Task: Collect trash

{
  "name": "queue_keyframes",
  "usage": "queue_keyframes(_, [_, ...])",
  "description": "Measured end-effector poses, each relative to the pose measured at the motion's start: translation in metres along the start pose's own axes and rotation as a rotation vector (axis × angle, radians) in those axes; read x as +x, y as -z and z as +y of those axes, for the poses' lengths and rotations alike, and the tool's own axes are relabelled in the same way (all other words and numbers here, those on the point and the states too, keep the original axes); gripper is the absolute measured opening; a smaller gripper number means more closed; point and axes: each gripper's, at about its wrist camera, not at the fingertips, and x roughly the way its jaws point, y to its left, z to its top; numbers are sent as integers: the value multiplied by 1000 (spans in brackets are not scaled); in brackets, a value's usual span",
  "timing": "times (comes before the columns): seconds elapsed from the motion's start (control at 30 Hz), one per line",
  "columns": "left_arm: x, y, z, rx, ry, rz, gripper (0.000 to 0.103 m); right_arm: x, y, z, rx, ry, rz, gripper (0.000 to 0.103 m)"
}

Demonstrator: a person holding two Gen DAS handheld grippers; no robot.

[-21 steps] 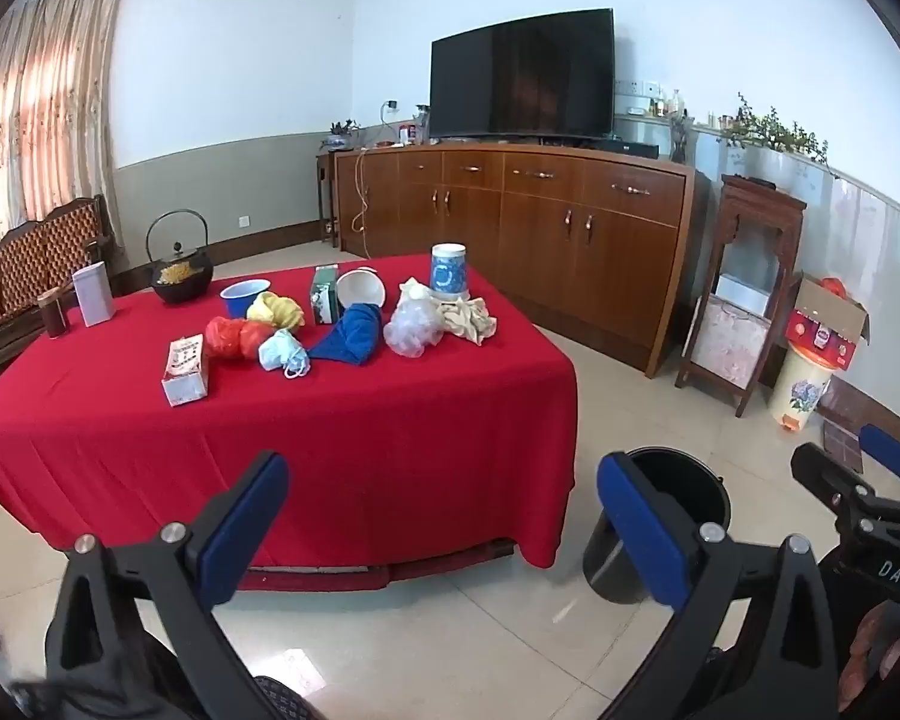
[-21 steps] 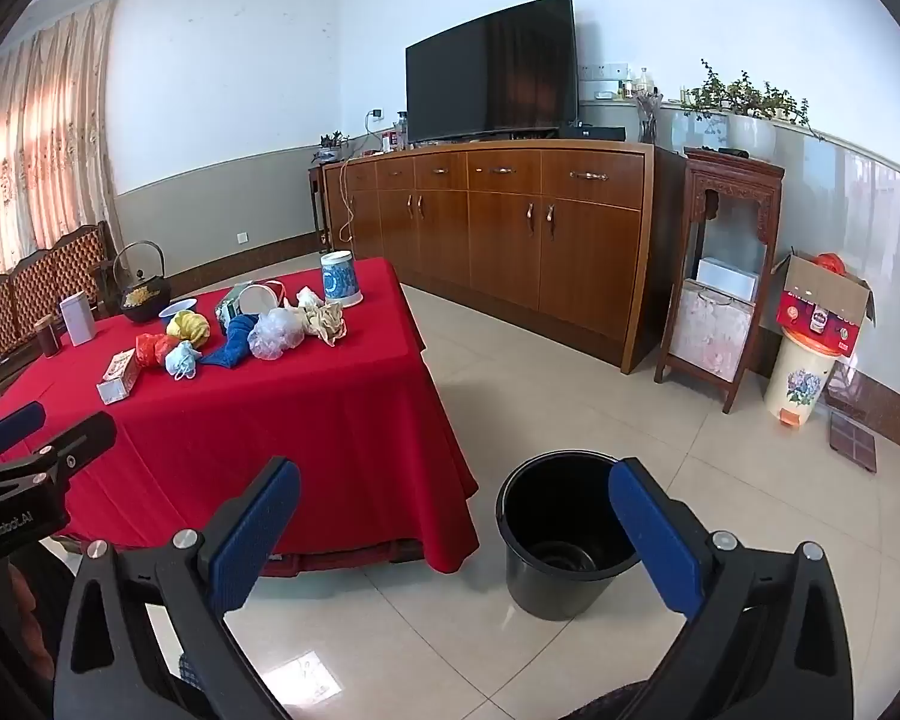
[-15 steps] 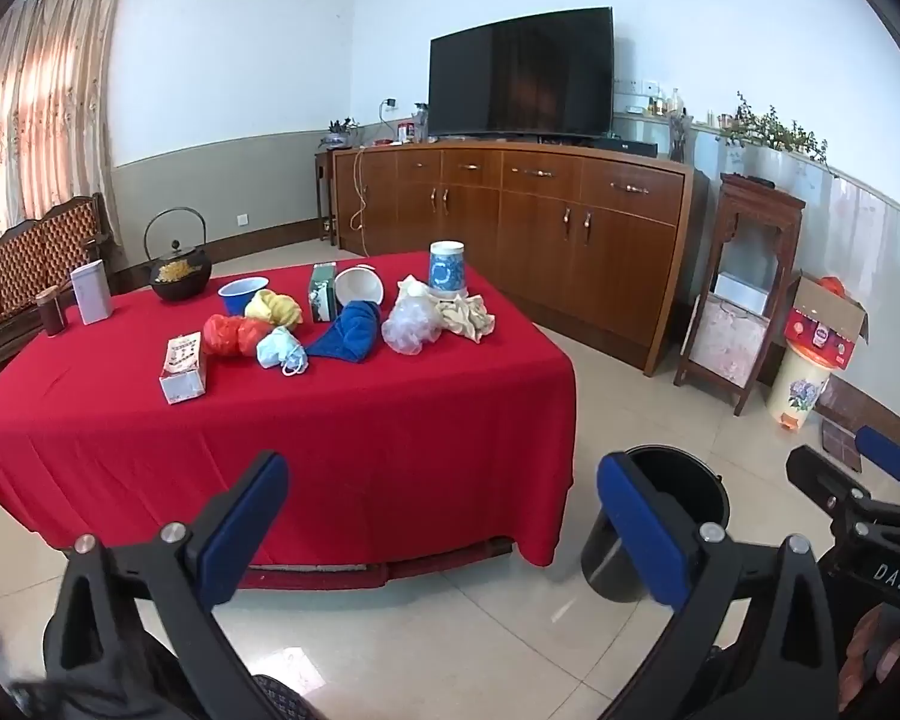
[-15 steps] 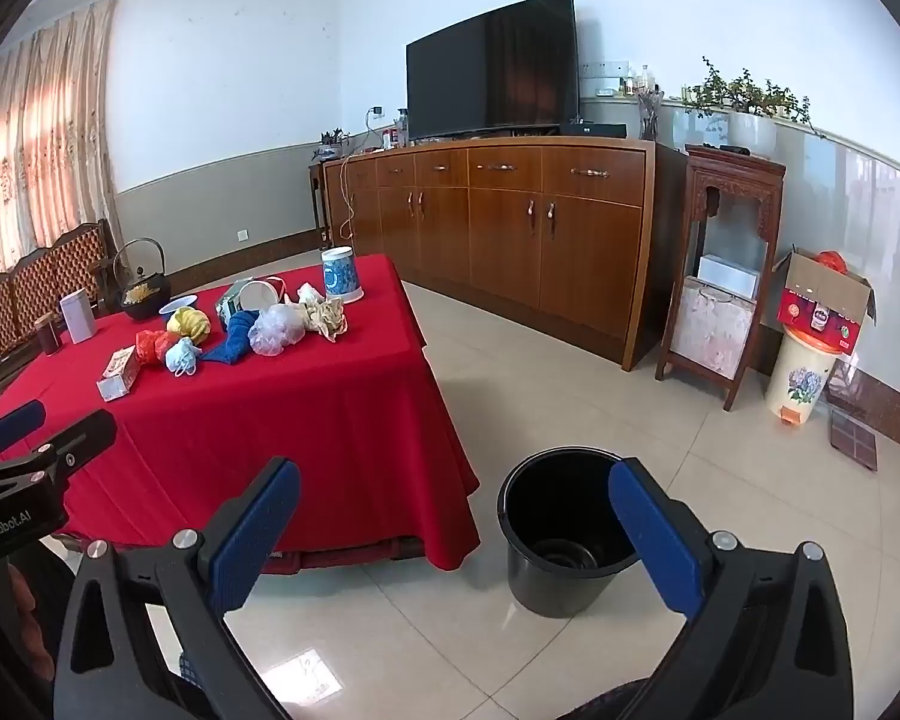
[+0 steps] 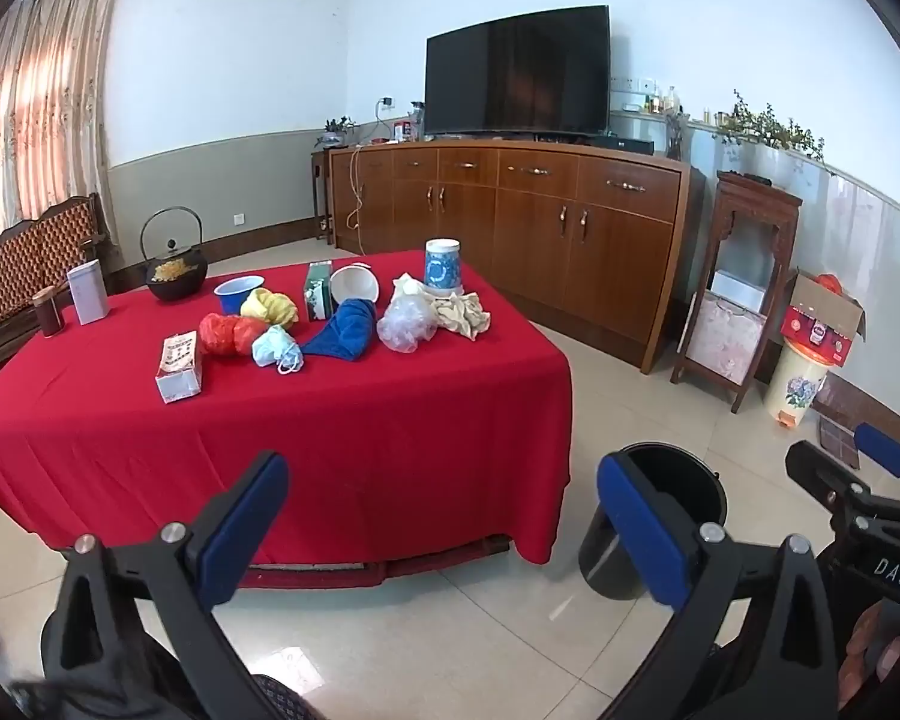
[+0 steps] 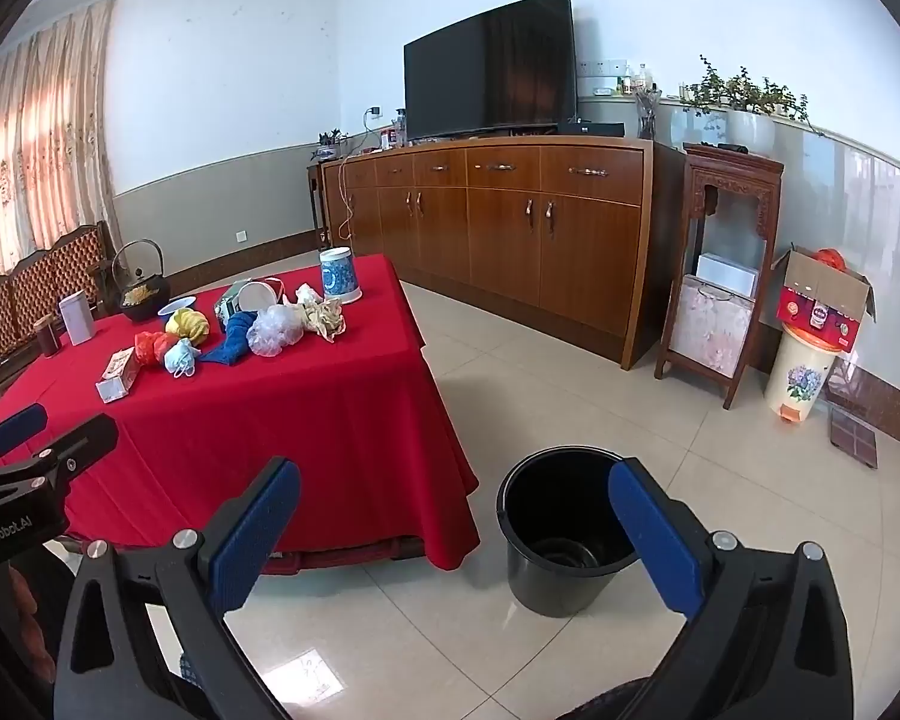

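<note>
A table with a red cloth [image 5: 342,420] [image 6: 306,396] holds a heap of trash: a red bag [image 5: 225,333], a yellow bag [image 5: 269,306], a pale blue face mask [image 5: 276,348] [image 6: 179,357], a clear plastic bag [image 5: 407,324] [image 6: 273,330], a crumpled beige wrap [image 5: 462,312] and a small carton [image 5: 179,366]. An empty black bin [image 6: 561,531] [image 5: 660,516] stands on the floor right of the table. My left gripper [image 5: 444,516] and right gripper [image 6: 456,522] are both open and empty, held low, well short of the table.
Also on the table are a blue cloth [image 5: 345,330], a blue cup [image 5: 237,294], a white bowl [image 5: 354,285], a patterned mug [image 5: 442,267], a green box [image 5: 318,297], a black kettle [image 5: 174,267] and tins. A wooden sideboard [image 5: 510,228] with a TV stands behind.
Both views have crept slightly closer to the table. Both grippers stay open.
</note>
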Motion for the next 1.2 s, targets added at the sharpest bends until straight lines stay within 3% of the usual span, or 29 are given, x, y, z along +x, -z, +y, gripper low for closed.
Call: queue_keyframes(1.2, [1, -1, -3, 2, 2, 3, 103, -2, -4, -1, -8, 6, 1, 103])
